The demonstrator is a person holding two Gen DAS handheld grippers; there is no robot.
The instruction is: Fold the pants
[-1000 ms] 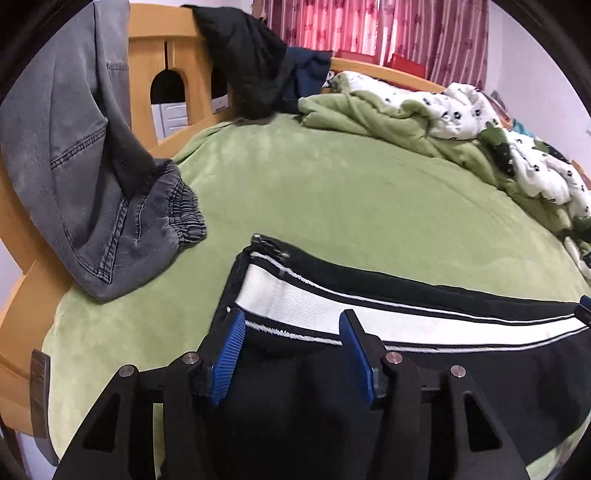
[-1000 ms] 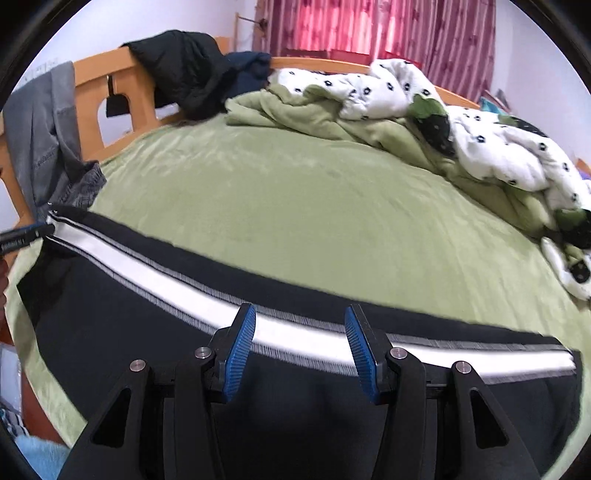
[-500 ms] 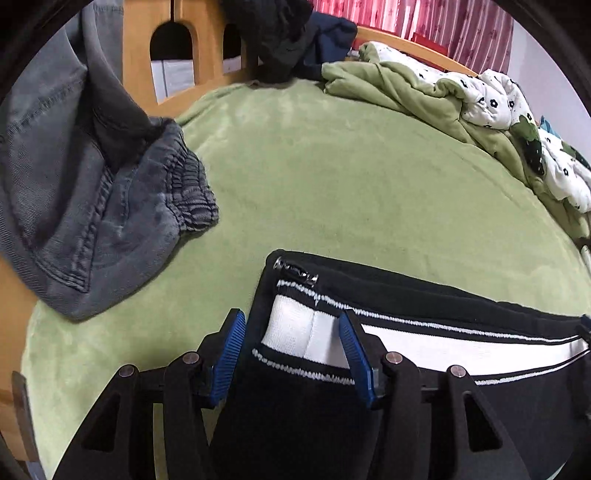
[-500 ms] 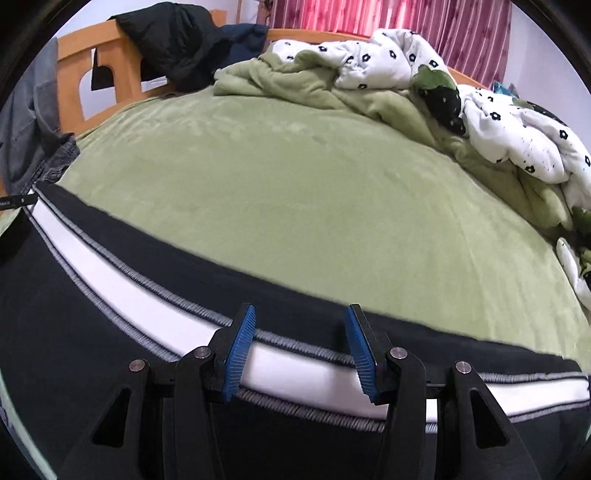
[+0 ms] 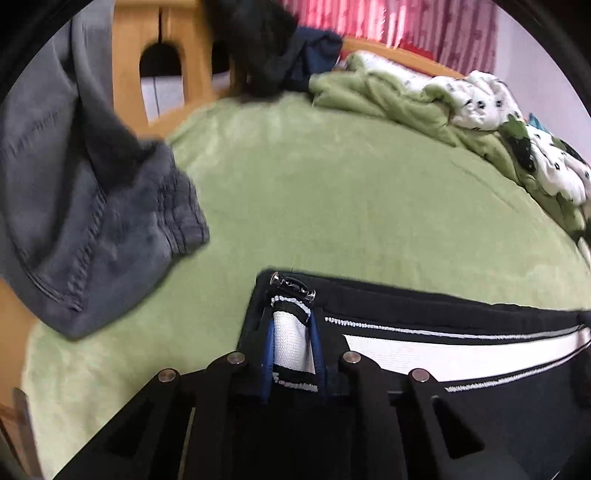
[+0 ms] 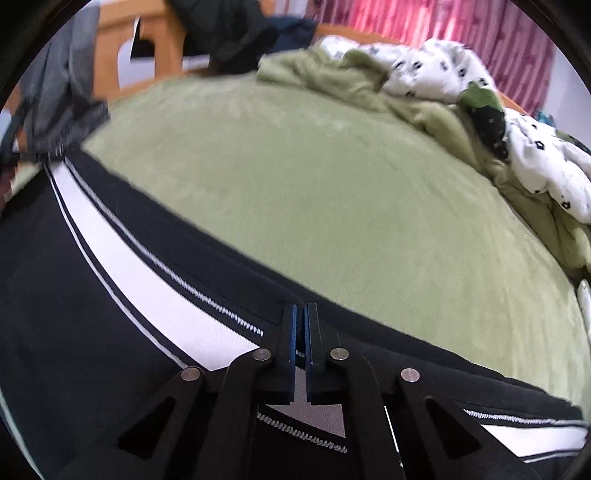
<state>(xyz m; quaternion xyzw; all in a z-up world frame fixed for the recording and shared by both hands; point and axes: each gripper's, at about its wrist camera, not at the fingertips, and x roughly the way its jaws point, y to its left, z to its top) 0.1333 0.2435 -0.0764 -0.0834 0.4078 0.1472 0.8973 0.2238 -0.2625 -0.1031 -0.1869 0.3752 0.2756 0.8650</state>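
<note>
Against the frame a second ago: left gripper [image 5: 291,354] no longer wide, jaws just closed, now pinching a bunched fold of the white side stripe [image 5: 461,356] at the end of the black pants [image 5: 498,417]. Right gripper [image 6: 300,339] likewise just closed, blue pads nearly meeting, clamped on the pants' [image 6: 55,332] far dark edge beside the stripe [image 6: 122,273]. Both views closer to the cloth than before.

Pants spread flat across the lower part of both frames, black with a white band edged by thin white stitching.

Beneath, a green bedspread [image 5: 351,206]. Upper left, grey jeans [image 5: 74,206] draped over a wooden bed frame [image 5: 129,66]; upper right, a rumpled green and white patterned quilt [image 6: 424,81] before pink curtains [image 6: 424,26].
</note>
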